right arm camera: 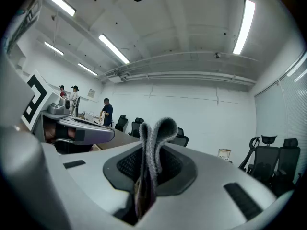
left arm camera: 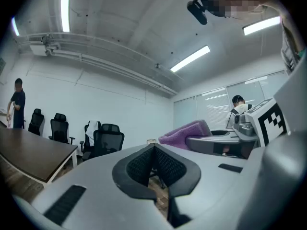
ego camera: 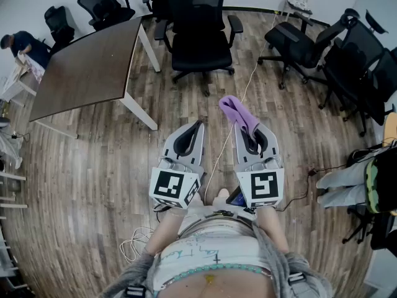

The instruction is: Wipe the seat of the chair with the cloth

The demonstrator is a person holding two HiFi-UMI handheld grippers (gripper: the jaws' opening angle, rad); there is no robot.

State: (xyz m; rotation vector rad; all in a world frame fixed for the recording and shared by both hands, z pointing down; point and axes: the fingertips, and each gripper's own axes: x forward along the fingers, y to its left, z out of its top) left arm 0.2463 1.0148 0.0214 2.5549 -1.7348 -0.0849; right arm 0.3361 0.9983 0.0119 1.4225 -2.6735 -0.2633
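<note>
A black office chair [ego camera: 200, 33] stands on the wood floor ahead of me, its seat [ego camera: 201, 59] bare. Both grippers are held close to my body and point toward it, well short of it. My right gripper [ego camera: 249, 133] is shut on a purple cloth [ego camera: 236, 112] that sticks out past its tips; in the right gripper view the folded cloth [right arm camera: 156, 133] rises between the pads. My left gripper [ego camera: 197, 125] is beside it, its jaws shut with nothing in them [left arm camera: 154, 150]. The left gripper view shows the cloth [left arm camera: 184, 132] to the right.
A brown table [ego camera: 87, 67] with white legs stands at the left, next to the chair. More black chairs [ego camera: 304, 42] crowd the right and back. Cables [ego camera: 133, 244] lie on the floor near my feet. A person [ego camera: 25, 45] works at far left; someone's legs [ego camera: 344, 182] show at right.
</note>
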